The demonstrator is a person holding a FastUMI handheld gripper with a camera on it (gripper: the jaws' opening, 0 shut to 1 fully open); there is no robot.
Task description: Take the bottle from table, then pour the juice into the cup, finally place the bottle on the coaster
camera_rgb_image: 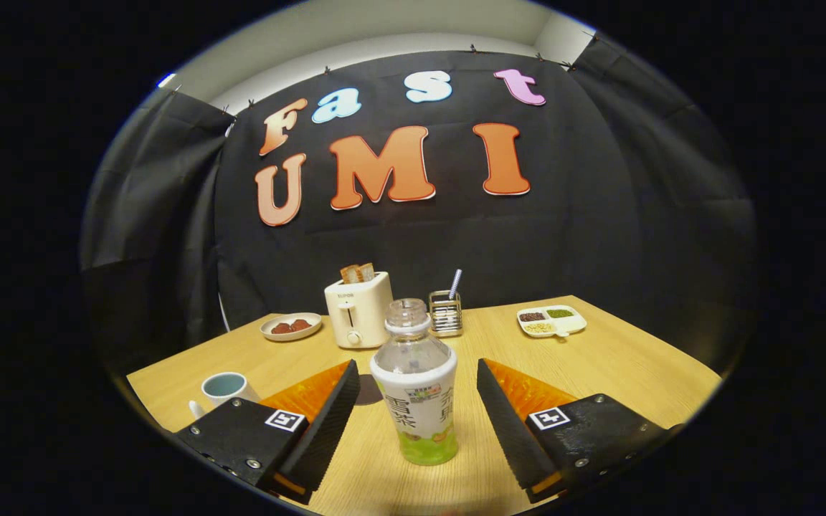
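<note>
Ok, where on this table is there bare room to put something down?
Bare wood lies between the wire straw holder and the white divided snack tray, and nearer, beyond the right finger. It is crowded around the clear juice bottle, upright between the open claw fingers, and by the pale blue cup.

Uncapped clear bottle [414, 383], upright on table between spread gripper [413, 412] fingers, untouched; pale cup [226, 388] left; dark coaster [368, 391] partly hidden behind.
</note>
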